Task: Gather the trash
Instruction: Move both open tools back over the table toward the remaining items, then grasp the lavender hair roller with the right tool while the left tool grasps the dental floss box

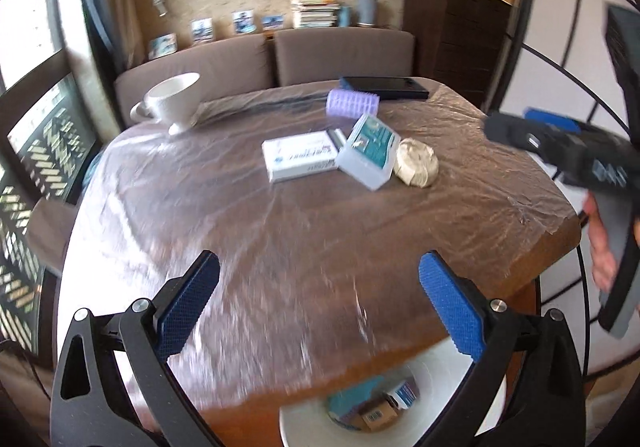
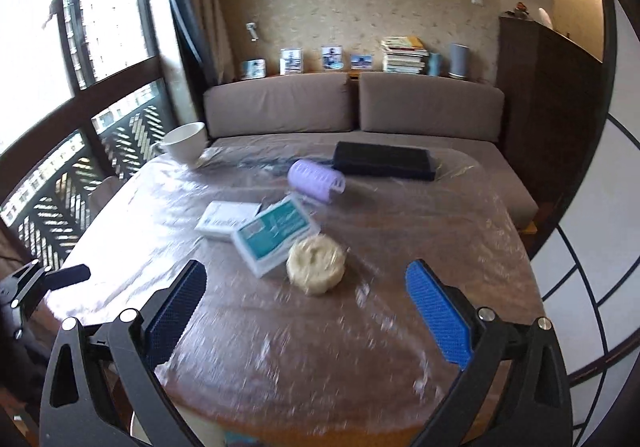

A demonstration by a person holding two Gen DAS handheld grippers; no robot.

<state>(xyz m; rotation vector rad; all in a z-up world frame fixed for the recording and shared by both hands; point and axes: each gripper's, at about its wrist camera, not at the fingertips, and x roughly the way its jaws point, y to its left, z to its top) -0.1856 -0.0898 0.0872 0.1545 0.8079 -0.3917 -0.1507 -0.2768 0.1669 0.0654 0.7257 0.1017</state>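
Observation:
On the plastic-covered wooden table (image 1: 280,247) lie a white flat box (image 1: 298,159), a teal-and-white box (image 1: 368,151) leaning on it, and a crumpled beige wad (image 1: 416,163). They also show in the right wrist view: white box (image 2: 226,221), teal box (image 2: 274,235), wad (image 2: 316,265). A white bin (image 1: 420,399) holding some trash sits below the table's near edge. My left gripper (image 1: 320,303) is open and empty above the near table. My right gripper (image 2: 306,307) is open and empty, just short of the wad; it also shows in the left wrist view (image 1: 560,147).
A white cup (image 1: 176,101) stands at the far left. A purple hair roller (image 1: 352,101) and a flat black case (image 1: 384,87) lie at the far side. A brown sofa (image 2: 352,107) is behind the table, a window on the left.

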